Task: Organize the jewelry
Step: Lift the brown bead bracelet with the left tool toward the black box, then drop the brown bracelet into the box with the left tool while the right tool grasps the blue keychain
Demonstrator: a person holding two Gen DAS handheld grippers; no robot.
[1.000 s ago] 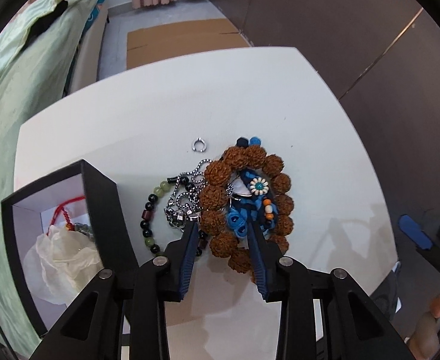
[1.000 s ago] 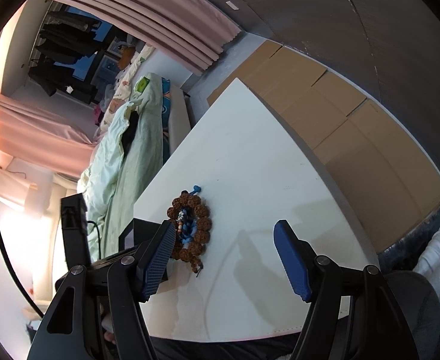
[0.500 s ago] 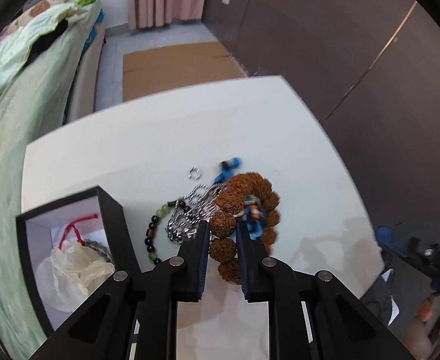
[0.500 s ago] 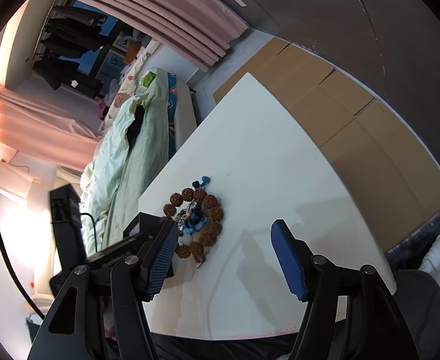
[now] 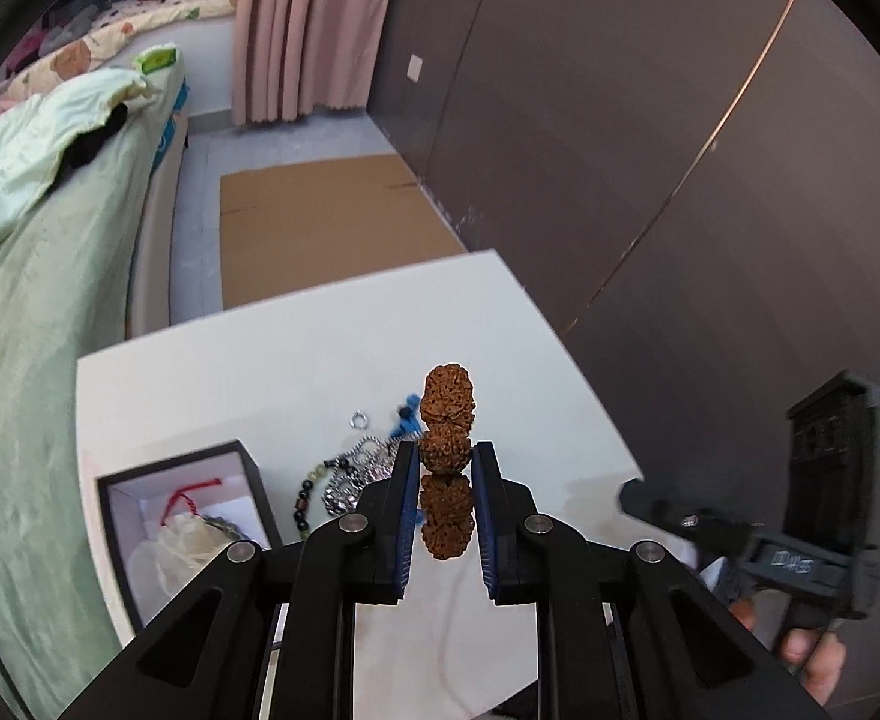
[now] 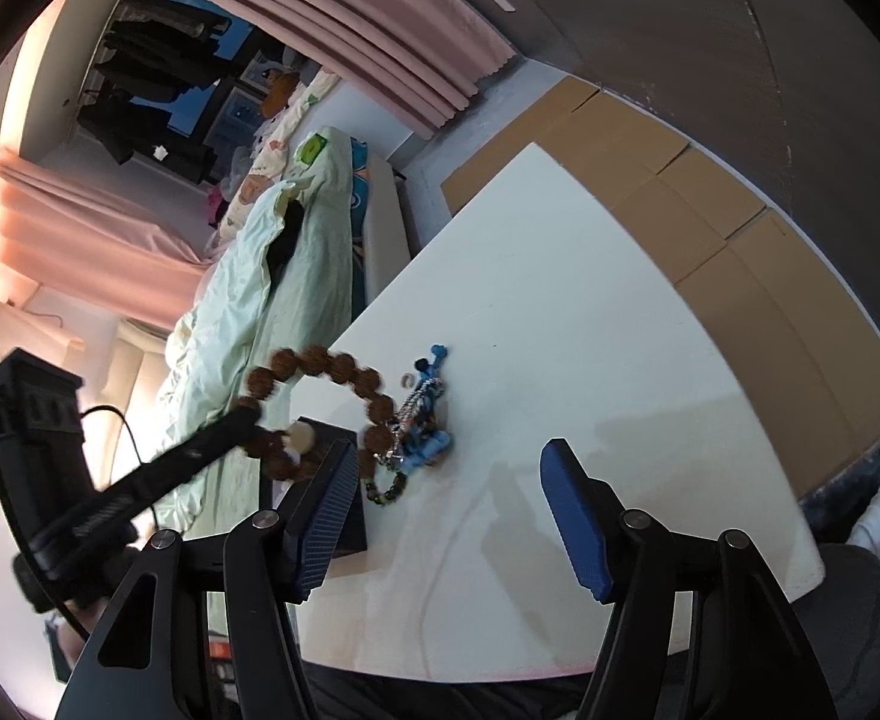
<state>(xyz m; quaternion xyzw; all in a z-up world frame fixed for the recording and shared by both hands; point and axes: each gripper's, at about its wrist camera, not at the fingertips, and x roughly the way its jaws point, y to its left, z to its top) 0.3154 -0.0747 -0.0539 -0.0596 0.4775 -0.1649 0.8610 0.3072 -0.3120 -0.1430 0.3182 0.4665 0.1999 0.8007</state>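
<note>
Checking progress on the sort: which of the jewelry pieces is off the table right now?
The brown seed-bead bracelet, pinched in the left tool. The dark bead strand, silver chain and small ring lie on the table.

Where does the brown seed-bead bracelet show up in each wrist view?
Left wrist: the brown bracelet is lower centre, edge-on, pinched in the left gripper.
Right wrist: the bracelet is left of centre, seen as a ring.
Shared landmark: the black box on the white table.
</note>
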